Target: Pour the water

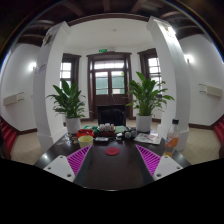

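Hand-held gripper [111, 160] wide open over dark worktop [112, 172], holding nothing. Well beyond the fingers, small cluttered things, too small to tell apart; no sure water vessel among them. Farther, two potted plants [68, 100] [148, 96] beside a brown door [109, 85], white walls.

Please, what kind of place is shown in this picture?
Probably an office lobby or meeting room. A dark wooden double door stands at the back, between two tall green potted plants. A dark table with small items lies just ahead of the open gripper.
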The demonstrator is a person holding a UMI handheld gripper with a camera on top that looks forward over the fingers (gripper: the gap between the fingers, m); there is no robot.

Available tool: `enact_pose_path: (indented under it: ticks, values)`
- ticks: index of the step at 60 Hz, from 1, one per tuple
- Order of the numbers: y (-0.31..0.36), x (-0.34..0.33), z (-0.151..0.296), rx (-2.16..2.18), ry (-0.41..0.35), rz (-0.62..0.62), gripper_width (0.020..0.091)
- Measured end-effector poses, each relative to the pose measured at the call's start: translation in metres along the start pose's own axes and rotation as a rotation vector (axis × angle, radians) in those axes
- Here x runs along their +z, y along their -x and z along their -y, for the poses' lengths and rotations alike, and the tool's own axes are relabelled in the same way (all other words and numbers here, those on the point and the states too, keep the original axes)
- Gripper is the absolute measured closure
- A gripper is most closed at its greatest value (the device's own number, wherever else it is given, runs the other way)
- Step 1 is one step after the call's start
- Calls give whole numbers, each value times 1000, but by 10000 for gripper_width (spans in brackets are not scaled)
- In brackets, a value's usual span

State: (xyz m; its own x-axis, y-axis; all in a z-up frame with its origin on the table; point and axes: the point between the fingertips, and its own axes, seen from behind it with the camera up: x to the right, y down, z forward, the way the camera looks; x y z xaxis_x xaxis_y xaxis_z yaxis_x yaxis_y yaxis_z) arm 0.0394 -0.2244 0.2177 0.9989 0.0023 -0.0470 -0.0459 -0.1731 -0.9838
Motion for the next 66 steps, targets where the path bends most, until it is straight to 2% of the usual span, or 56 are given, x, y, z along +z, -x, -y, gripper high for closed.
enact_pose_path:
  ticks: [9,21,33,41,49,60,66]
  values:
    - [-11,3,-14,-14,-4,27,265]
    - [-81,11,-59,-19,21,-21,263]
    - [-172,18,-84,-53,36,-115,265]
    - [-230,40,-85,-54,32,-180,262]
    - [-264,75,-72,-13,0,-188,262]
    - [-281,124,-60,11,-2,-145,258]
    - [-282,145,-58,9,2,-133,280]
